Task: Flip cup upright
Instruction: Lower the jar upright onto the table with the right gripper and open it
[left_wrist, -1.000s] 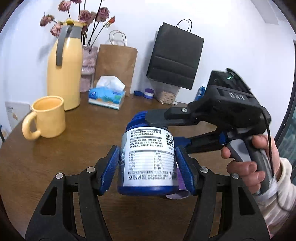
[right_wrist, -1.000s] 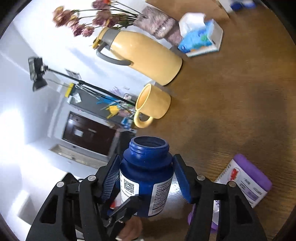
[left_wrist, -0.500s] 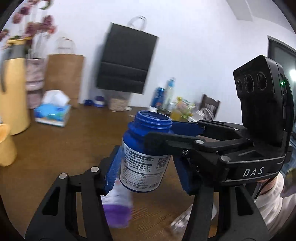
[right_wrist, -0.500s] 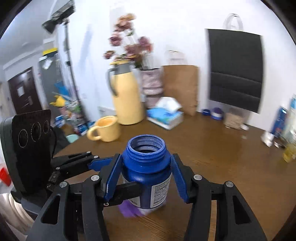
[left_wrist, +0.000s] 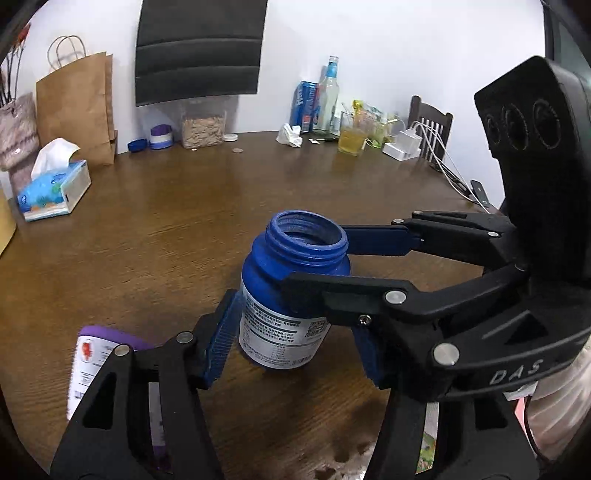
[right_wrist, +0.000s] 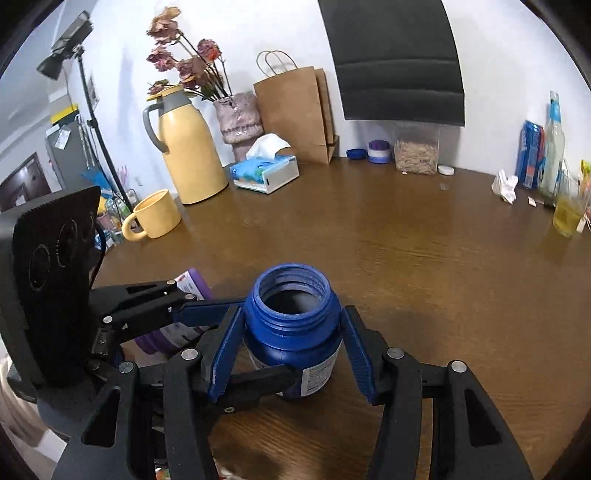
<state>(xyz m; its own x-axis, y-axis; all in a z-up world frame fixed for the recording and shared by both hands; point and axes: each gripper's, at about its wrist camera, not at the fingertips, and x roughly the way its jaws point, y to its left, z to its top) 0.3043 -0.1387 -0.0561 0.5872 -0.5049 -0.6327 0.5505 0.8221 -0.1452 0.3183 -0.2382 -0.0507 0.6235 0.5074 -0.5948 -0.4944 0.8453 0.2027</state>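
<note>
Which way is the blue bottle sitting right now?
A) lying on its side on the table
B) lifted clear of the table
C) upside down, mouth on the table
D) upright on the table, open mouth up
D: the blue bottle stands on its base on the wooden table, its open threaded mouth facing up, with the fingers of the left gripper and right gripper bracketing it.
</note>
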